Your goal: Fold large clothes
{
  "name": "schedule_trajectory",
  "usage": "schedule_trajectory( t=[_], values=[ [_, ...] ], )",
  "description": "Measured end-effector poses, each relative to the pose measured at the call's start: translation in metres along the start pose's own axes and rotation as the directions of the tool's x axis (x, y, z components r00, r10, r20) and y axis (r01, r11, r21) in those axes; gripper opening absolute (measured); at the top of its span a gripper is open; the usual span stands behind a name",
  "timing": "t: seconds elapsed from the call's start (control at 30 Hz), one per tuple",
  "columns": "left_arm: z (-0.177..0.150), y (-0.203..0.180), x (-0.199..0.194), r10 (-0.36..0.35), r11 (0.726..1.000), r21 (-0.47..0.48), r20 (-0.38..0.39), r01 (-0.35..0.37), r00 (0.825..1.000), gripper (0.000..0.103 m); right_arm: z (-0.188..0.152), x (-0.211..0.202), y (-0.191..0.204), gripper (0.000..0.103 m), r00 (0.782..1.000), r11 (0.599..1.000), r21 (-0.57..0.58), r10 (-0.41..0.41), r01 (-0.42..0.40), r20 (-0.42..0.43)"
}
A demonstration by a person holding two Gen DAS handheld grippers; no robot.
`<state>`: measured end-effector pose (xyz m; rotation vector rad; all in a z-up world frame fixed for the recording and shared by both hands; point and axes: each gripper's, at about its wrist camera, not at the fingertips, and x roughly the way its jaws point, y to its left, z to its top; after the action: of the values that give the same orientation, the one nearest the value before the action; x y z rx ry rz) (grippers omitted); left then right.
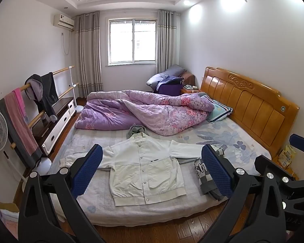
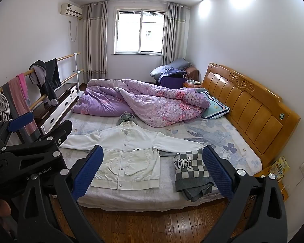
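We hold both grippers, left and right, fingers wide, empty, above the flat, snap-front white jacket on the bed.

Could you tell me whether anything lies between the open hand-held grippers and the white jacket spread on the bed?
Nothing visible does. The white jacket lies flat with clear space before both hand-held grippers; the checkered garment sits beside its sleeve, near the headboard side.

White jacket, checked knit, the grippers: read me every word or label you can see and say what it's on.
"ALL THINGS": small black chest label on the white jacket, tiny, so uncertain.
"snt": white letters on the grey checked knit, partly folded away.
"bot.AI": left hand-held gripper body, start hidden.
Air conditioner label and yellow packet print: too small.
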<state>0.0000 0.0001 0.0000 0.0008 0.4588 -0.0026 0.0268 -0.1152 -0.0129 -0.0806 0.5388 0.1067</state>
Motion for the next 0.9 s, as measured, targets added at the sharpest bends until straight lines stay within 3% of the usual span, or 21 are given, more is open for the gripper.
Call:
schedule_trajectory(
  t=[0.9],
  values=[
    [0.0001,-0.0002,-0.0002,0.002,1.000,0.002,0.001,-0.002,1.000,0.098,-0.0014,0.0015,0.0039,0.095,1.000,1.000,0.002,0.001,-0.001,0.003]
  ],
)
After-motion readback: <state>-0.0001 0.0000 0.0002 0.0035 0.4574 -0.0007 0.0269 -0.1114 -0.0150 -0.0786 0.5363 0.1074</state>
